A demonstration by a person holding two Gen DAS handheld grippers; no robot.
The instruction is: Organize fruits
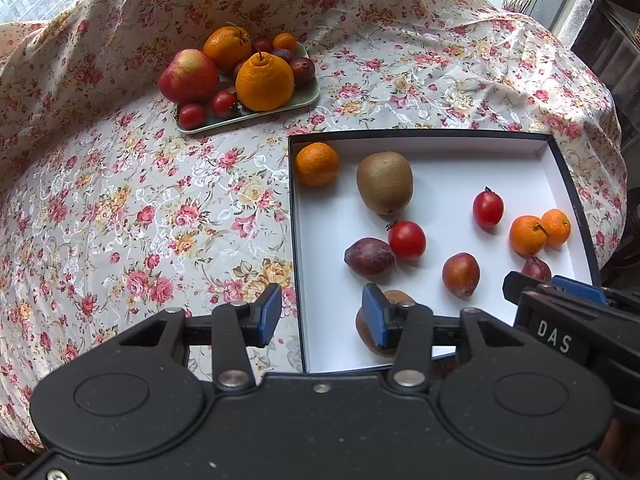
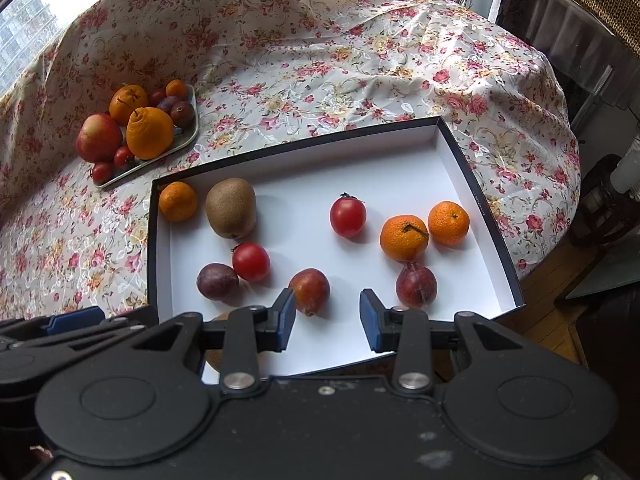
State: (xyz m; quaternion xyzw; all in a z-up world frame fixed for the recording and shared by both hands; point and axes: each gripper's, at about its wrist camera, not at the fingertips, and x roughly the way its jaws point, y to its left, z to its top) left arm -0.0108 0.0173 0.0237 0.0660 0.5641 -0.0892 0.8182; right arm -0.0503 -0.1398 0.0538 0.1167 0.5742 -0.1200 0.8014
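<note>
A white box with a dark rim [image 1: 560, 184] [image 2: 460, 152] holds loose fruit: a kiwi [image 1: 385, 182] [image 2: 231, 208], two tomatoes [image 1: 407, 240] [image 2: 348, 216], several plums [image 1: 369, 257] [image 2: 310, 290] and three mandarins [image 1: 317, 164] [image 2: 404, 238]. A second kiwi [image 1: 394, 298] lies at the box's near edge, partly hidden behind one finger. My left gripper [image 1: 320, 316] hangs open over the box's left wall with nothing between its fingers. My right gripper [image 2: 328, 320] is open above the box's near part, a plum just beyond its left finger.
A pale green tray [image 1: 308, 98] [image 2: 188, 136] at the back left carries an apple [image 1: 188, 76], two big oranges, tomatoes and plums. A flowered cloth [image 1: 140, 208] covers the round table. The table edge and a wooden floor [image 2: 560, 288] lie to the right.
</note>
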